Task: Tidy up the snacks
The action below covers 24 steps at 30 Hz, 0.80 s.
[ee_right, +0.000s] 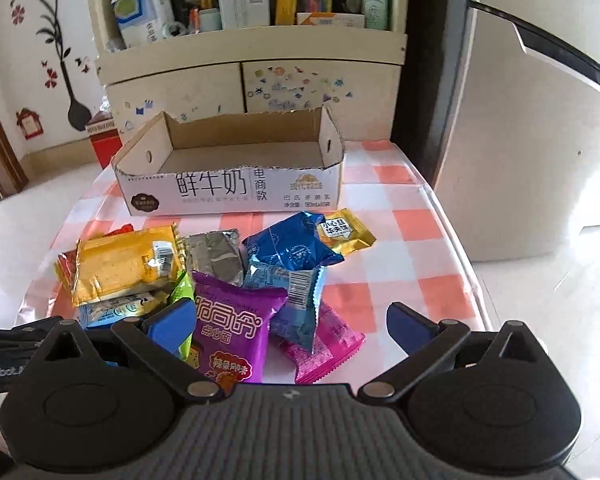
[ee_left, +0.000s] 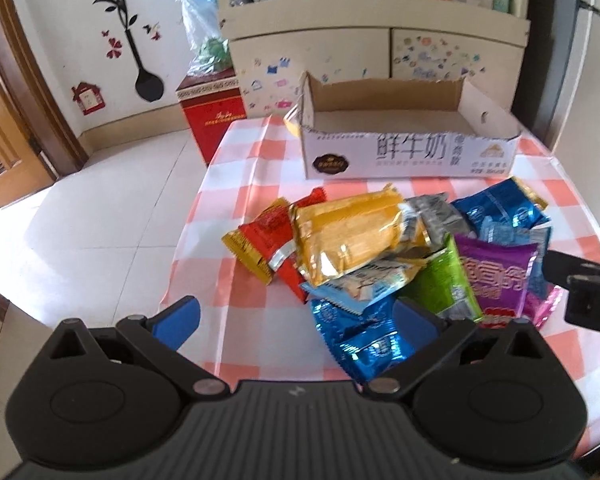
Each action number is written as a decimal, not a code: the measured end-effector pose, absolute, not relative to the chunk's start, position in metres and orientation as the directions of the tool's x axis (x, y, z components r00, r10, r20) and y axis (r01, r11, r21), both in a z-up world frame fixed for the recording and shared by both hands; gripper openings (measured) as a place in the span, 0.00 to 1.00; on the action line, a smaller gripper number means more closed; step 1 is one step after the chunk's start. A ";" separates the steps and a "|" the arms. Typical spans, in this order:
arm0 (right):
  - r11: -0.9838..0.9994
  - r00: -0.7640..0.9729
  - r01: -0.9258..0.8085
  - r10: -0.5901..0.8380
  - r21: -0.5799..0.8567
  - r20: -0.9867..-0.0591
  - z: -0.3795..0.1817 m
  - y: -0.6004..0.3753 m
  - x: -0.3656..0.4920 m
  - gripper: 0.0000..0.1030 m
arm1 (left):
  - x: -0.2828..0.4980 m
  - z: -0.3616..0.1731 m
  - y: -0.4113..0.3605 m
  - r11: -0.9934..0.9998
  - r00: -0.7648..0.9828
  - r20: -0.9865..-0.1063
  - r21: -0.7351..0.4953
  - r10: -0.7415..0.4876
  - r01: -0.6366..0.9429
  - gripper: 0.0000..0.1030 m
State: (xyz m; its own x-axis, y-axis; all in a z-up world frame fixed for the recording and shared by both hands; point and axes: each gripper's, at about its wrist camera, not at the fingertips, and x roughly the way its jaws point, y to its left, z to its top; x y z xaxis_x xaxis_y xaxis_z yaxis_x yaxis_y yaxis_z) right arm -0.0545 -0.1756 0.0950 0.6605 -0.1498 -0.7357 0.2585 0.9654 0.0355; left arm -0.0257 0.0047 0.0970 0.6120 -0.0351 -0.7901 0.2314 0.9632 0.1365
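A heap of snack packets lies on the checked tablecloth (ee_left: 252,184), in front of an empty cardboard box (ee_left: 404,156) (ee_right: 228,192). The heap holds a large yellow packet (ee_left: 352,232) (ee_right: 120,268), red packets (ee_left: 268,232), a purple packet (ee_left: 496,280) (ee_right: 236,328), blue foil packets (ee_left: 364,340) (ee_right: 292,248), a green one (ee_left: 444,284) and a pink one (ee_right: 324,344). My left gripper (ee_left: 300,316) is open, low over the heap's near left side, a blue foil packet by its right finger. My right gripper (ee_right: 292,324) is open, straddling the purple and pink packets.
A red gift box (ee_left: 212,120) stands on the tiled floor left of the table. Behind the table is a cream cabinet (ee_right: 252,80) with cluttered shelves. A white appliance (ee_right: 540,160) stands at the right. The right gripper's body (ee_left: 584,292) shows at the left view's edge.
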 end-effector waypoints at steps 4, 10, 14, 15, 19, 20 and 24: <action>0.963 0.636 0.269 -0.164 0.017 -0.754 0.092 -0.171 -0.051 1.00 | -0.024 0.094 0.006 0.968 0.604 -0.796 0.118 -0.041 0.221 0.99; 0.960 0.630 0.277 -0.150 0.040 -0.762 0.090 -0.169 -0.051 1.00 | -0.028 0.093 -0.002 0.961 0.617 -0.786 0.147 -0.030 0.234 0.99; 0.963 0.620 0.270 -0.158 0.020 -0.768 0.089 -0.166 -0.050 1.00 | -0.028 0.091 -0.004 0.960 0.612 -0.790 0.149 -0.029 0.237 0.99; 0.963 0.619 0.270 -0.159 0.018 -0.769 0.089 -0.166 -0.050 1.00 | -0.028 0.090 -0.004 0.961 0.612 -0.791 0.149 -0.027 0.235 0.99; 0.962 0.614 0.272 -0.161 0.015 -0.773 0.088 -0.166 -0.050 1.00 | -0.028 0.090 -0.004 0.962 0.611 -0.791 0.142 -0.031 0.233 0.99; 0.962 0.611 0.271 -0.162 0.012 -0.775 0.088 -0.166 -0.050 1.00 | -0.028 0.090 -0.004 0.962 0.611 -0.791 0.142 -0.031 0.232 0.99; 0.964 0.598 0.265 -0.175 -0.014 -0.782 0.085 -0.163 -0.049 1.00 | -0.027 0.090 -0.003 0.965 0.613 -0.790 0.141 -0.025 0.220 0.99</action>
State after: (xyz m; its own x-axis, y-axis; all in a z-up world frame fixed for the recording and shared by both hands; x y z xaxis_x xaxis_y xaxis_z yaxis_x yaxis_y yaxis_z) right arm -0.0487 -0.1625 0.0854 0.5983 -0.1754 -0.7819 0.2650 0.9642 -0.0135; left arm -0.0275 -0.0031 0.0901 0.6131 -0.0246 -0.7896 0.2201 0.9653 0.1408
